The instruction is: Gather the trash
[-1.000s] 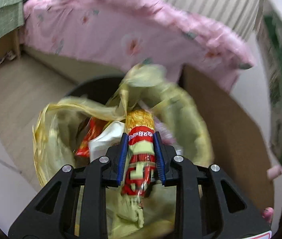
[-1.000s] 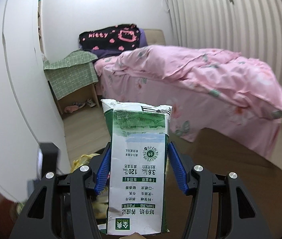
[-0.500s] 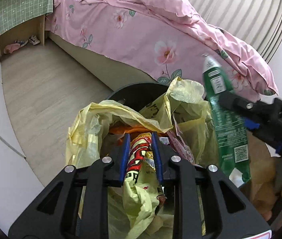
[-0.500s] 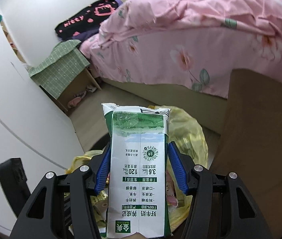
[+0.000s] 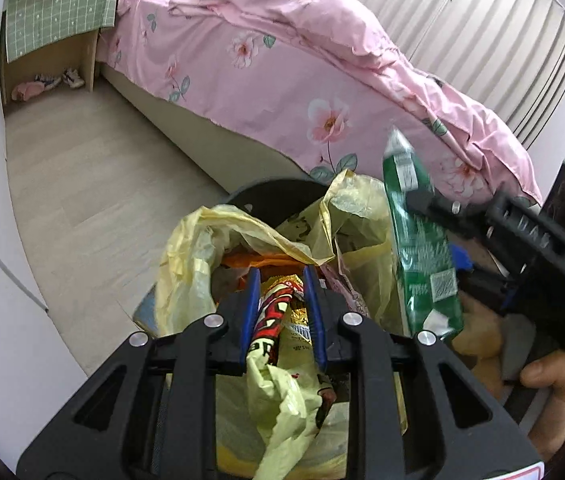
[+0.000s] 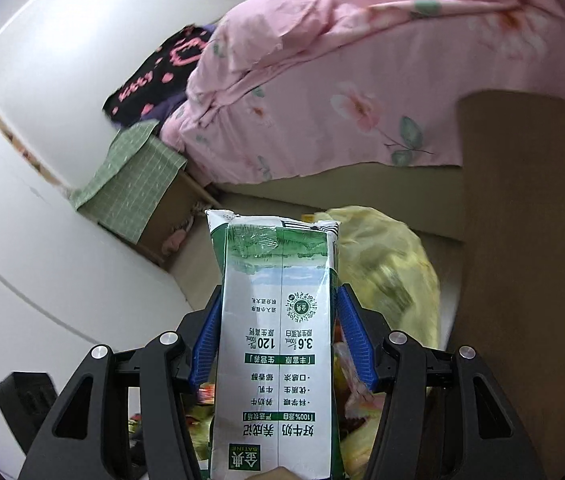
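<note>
Left wrist view first, biggest stuff to smallest: the bed [image 5: 282, 80] with its pink floral duvet takes up most of the room, pale wood-look floor [image 5: 82, 200] beside it, a white ribbed wall behind, and a little wooden nightstand [image 5: 50, 60] under a green checked cloth in the corner with some slippers tucked inside. There's also a brown board [image 6: 530, 240] standing next to the bin area, not sure what it is.

Down low is a dark round bin [image 5: 274, 196] with a yellow trash bag [image 5: 218, 240] bunched open over it, already stuffed with wrappers.

The left gripper [image 5: 282, 304] is clamped on the bag's near edge together with a red and gold snack wrapper [image 5: 274, 316], so it looks like it's holding the mouth open. The right gripper [image 6: 278, 344] has its blue pads pressed on both sides of a green and white milk carton [image 6: 278, 340], held end-on just above the bag's opening. A hand [image 5: 550, 376] is visible on the right tool's handle.

So I'd say we're at the drop-it-in step. The next move probably calls for lowering the carton a bit further over the open mouth and letting go, while the left side keeps the bag from flopping shut. It's a fairly full bag, so the carton might end up perched on top.
</note>
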